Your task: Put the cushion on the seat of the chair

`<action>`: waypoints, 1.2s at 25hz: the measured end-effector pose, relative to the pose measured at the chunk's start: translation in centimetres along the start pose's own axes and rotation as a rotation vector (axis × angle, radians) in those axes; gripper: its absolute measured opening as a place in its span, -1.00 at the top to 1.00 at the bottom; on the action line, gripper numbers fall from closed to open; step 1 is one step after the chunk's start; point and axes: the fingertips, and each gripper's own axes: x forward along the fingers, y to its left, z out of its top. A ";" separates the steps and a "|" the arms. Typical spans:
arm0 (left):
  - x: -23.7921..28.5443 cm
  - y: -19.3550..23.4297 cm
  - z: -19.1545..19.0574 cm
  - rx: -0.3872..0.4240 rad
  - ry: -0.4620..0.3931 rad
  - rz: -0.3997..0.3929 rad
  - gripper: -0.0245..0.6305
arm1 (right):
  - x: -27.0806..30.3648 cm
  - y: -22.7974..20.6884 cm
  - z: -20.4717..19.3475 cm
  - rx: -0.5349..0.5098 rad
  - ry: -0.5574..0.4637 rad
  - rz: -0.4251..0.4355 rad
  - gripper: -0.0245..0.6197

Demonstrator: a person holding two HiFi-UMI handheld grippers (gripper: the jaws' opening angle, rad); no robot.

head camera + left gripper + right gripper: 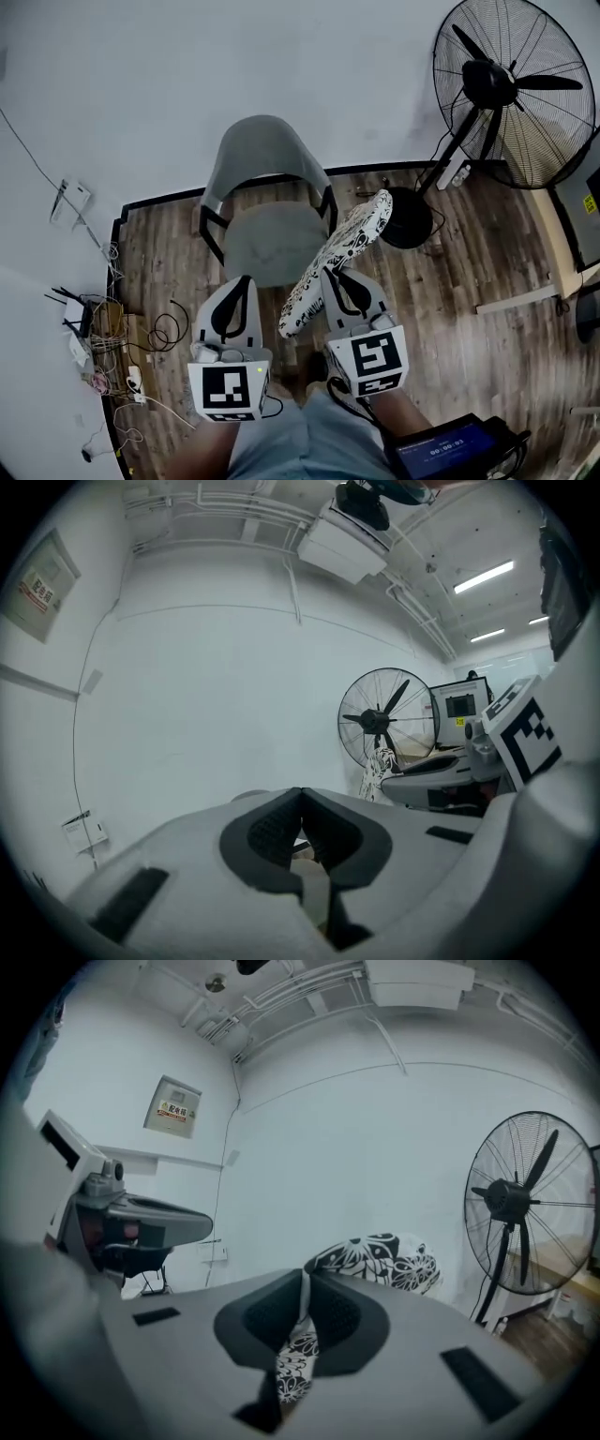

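Note:
A grey chair with a round seat stands by the white wall. The black-and-white patterned cushion hangs on edge, slanting over the seat's right side and the right armrest. My right gripper is shut on the cushion's near edge; in the right gripper view the fabric is pinched between the pads and the cushion bulges beyond them. My left gripper hovers at the seat's front edge, shut, with nothing held. In the left gripper view its jaws meet at the tips.
A big black pedestal fan stands right of the chair, its round base close to the cushion's far end. Cables and a router lie on the wood floor at the left. A device with a lit screen sits at the bottom right.

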 end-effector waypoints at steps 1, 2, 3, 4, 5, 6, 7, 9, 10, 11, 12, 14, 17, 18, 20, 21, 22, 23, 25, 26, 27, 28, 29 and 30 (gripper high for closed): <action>0.3 0.4 0.2 -0.001 -0.002 0.014 0.91 | 0.4 -0.6 0.4 -0.005 -0.005 -0.001 0.87; 0.6 0.9 0.5 -0.003 -0.005 0.030 0.91 | 0.9 -1.1 0.7 -0.010 -0.010 -0.001 0.87; 0.9 1.4 0.7 -0.006 -0.009 0.045 0.91 | 1.3 -1.6 1.1 -0.017 -0.016 0.002 0.87; 1.2 1.8 0.9 -0.009 -0.013 0.059 0.91 | 1.7 -1.9 1.5 -0.025 -0.021 0.005 0.87; 1.4 2.1 1.1 -0.012 -0.019 0.070 0.91 | 2.1 -2.1 1.8 -0.032 -0.026 0.010 0.87; 1.5 2.4 1.3 -0.013 -0.024 0.079 0.91 | 2.5 -2.2 2.1 -0.037 -0.028 0.014 0.87; 1.5 2.7 1.3 -0.016 -0.027 0.086 0.91 | 2.9 -2.2 2.4 -0.042 -0.030 0.019 0.87; 1.6 3.2 1.4 -0.037 -0.029 0.096 0.91 | 3.7 -1.9 2.8 -0.052 -0.030 0.031 0.87; 1.7 3.4 1.5 -0.052 -0.028 0.102 0.91 | 4.2 -1.8 3.0 -0.057 -0.029 0.037 0.87; 1.8 3.8 1.4 -0.056 -0.027 0.108 0.91 | 4.6 -1.7 3.1 -0.061 -0.027 0.043 0.87; 2.0 4.2 1.1 -0.050 -0.026 0.114 0.91 | 5.1 -1.6 3.2 -0.064 -0.025 0.049 0.87; 2.2 5.4 0.5 -0.043 -0.023 0.128 0.91 | 6.2 -1.3 3.2 -0.071 -0.017 0.057 0.87; 2.7 7.0 -0.5 -0.076 -0.012 0.146 0.91 | 8.0 -0.8 3.0 -0.078 -0.001 0.065 0.87; 3.0 7.5 -0.8 -0.092 -0.006 0.149 0.91 | 8.7 -0.6 2.9 -0.081 0.005 0.066 0.87; 3.8 8.8 -1.3 -0.117 0.005 0.152 0.91 | 10.3 -0.3 2.8 -0.085 0.017 0.064 0.87; 4.2 9.6 -1.6 -0.123 0.010 0.153 0.91 | 11.2 -0.1 2.9 -0.086 0.021 0.062 0.87; 4.8 10.5 -1.9 -0.124 0.015 0.155 0.91 | 12.2 0.1 2.9 -0.087 0.025 0.060 0.87; 5.3 11.4 -2.0 -0.127 0.019 0.158 0.91 | 13.2 0.2 2.9 -0.087 0.029 0.058 0.87; 6.5 13.2 -2.5 -0.125 0.028 0.159 0.91 | 15.5 0.6 2.7 -0.089 0.043 0.054 0.87; 7.2 14.3 -2.8 -0.123 0.031 0.158 0.91 | 16.8 0.8 2.6 -0.090 0.052 0.052 0.87; 7.9 15.3 -3.1 -0.132 0.035 0.159 0.91 | 18.2 1.0 2.5 -0.090 0.060 0.051 0.87; 8.6 16.4 -3.3 -0.145 0.039 0.159 0.91 | 19.6 1.3 2.5 -0.090 0.067 0.049 0.87; 9.2 17.5 -3.5 -0.154 0.042 0.159 0.91 | 21.0 1.5 2.4 -0.089 0.074 0.048 0.87; 9.8 18.6 -3.8 -0.161 0.047 0.159 0.91 | 22.5 1.9 2.4 -0.088 0.081 0.047 0.87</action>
